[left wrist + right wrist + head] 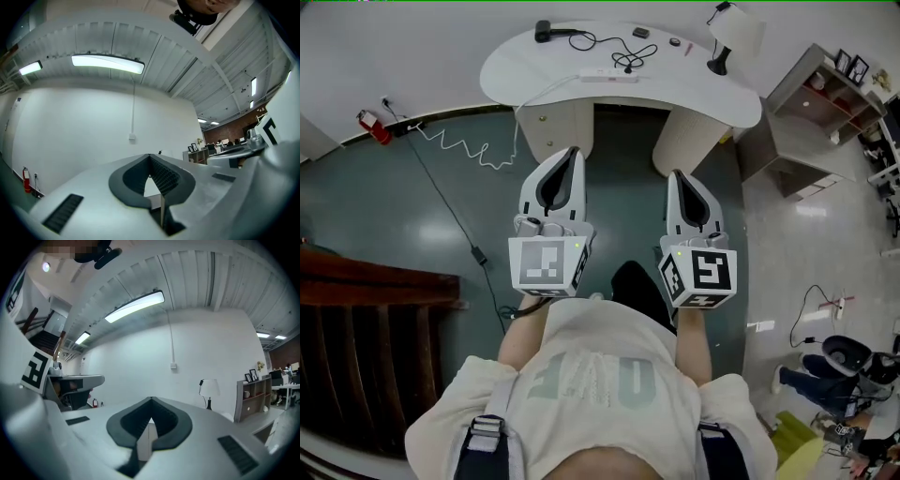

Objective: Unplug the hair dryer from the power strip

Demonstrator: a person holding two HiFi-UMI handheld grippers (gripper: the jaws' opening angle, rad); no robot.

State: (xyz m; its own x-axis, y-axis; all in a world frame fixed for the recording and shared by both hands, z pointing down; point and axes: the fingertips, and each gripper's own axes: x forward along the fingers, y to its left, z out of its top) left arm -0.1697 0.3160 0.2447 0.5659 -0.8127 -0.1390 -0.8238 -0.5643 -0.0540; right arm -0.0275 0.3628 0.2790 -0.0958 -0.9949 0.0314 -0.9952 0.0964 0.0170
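Hovering side by side above the floor, the 2 grippers, left gripper (573,153) and right gripper (677,175), have their jaws pressed together and empty. Both are well short of the white desk (703,94). The black hair dryer (546,31) lies at the desk's far left, its cord coiling toward the power strip (607,77).

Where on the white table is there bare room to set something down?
Bare: the left end of the table, between hair dryer and power strip, and the right front, between power strip and lamp. Crowded: the back middle, where the cord loops.
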